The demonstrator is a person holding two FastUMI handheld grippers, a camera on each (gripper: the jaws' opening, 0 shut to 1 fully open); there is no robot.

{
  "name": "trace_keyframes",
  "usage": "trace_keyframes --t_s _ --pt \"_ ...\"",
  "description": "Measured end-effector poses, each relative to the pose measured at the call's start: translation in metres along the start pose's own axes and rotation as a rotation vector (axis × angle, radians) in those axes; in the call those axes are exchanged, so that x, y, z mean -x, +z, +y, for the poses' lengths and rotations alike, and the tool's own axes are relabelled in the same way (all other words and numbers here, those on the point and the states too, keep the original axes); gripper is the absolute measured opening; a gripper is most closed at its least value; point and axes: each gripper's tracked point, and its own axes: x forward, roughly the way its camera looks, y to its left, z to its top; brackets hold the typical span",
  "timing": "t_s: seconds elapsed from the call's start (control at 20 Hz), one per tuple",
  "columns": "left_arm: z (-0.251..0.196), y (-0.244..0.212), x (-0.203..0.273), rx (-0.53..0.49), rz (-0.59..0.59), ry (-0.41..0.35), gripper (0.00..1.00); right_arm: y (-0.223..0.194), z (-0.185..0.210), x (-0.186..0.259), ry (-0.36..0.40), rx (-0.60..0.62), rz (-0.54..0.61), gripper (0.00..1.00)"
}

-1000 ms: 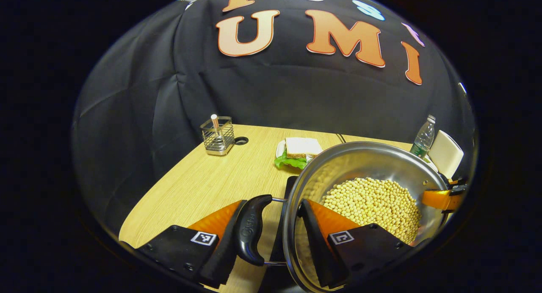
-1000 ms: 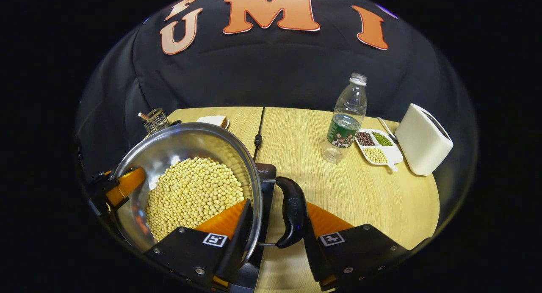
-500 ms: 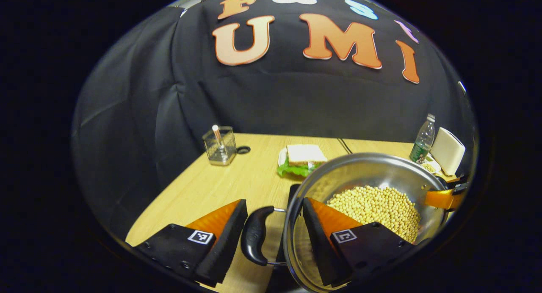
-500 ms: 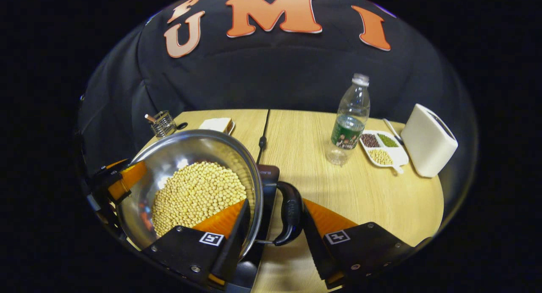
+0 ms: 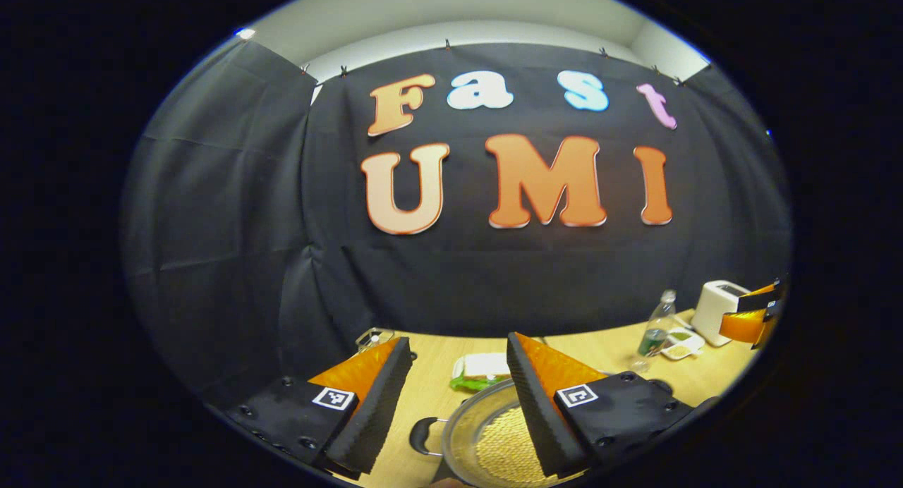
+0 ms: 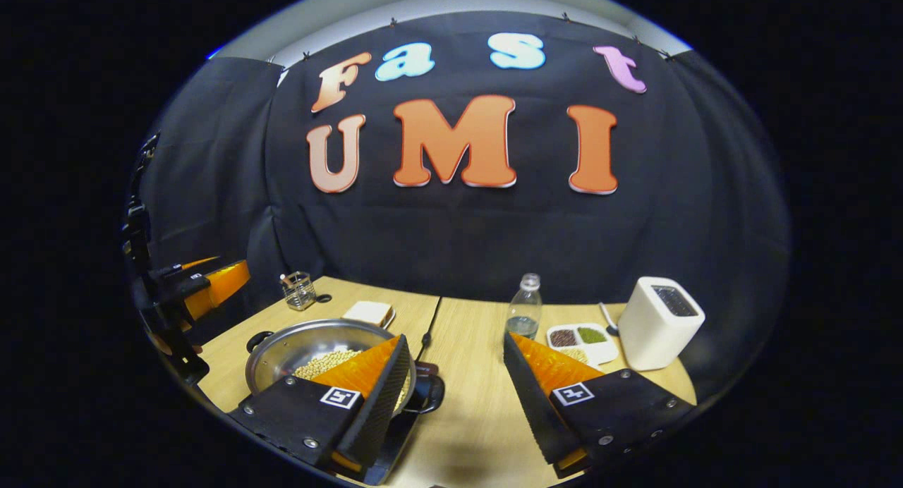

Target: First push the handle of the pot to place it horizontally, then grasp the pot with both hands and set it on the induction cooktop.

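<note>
- Holding a heap of pale yellow beans, the steel pot [image 6: 310, 350] sat on the dark induction cooktop [image 6: 402, 421] at the near left of the wooden table [image 6: 480, 396] in the right gripper view.
- Its two black side handles lay level, one at the far left rim [image 6: 258, 340] and one at the near right [image 6: 428, 393].
- The right gripper [image 6: 455, 396] hung above the table with its fingers spread wide and nothing between them.
- The left gripper [image 5: 455, 396] was likewise spread apart and empty, raised above the pot [image 5: 487, 438] in the left gripper view (beans visible beneath its right finger).
- A divided white dish [image 6: 582, 340] held dark red, green and pale beans in separate sections, just beside a white toaster [image 6: 659, 322].
- A clear plastic bottle [image 6: 525, 308] stood upright near that dish, with a little water at the bottom.
- A wire mesh holder [image 6: 300, 290] at the far left corner carried a stick-like item.
- A sandwich on a small plate [image 6: 370, 313] lay behind the pot.
</note>
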Motion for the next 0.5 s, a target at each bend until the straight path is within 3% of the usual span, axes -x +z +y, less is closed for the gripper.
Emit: trace_keyframes --t_s 0.25,0.4,0.45,0.5 --pt "-0.020 0.066 0.041 0.052 -0.131 -0.015 0.93 0.048 -0.045 0.055 -0.048 0.044 -0.145 0.92" --pt "-0.036 0.099 0.064 0.066 -0.193 -0.034 0.87 0.079 -0.072 0.081 -0.073 0.066 -0.228 0.94" --pt "-0.041 0.109 0.073 0.078 -0.211 -0.042 0.96 0.085 -0.079 0.091 -0.085 0.068 -0.245 0.93" --pt "-0.046 0.119 0.081 0.090 -0.227 -0.046 0.94 0.091 -0.083 0.101 -0.083 0.067 -0.259 0.94"
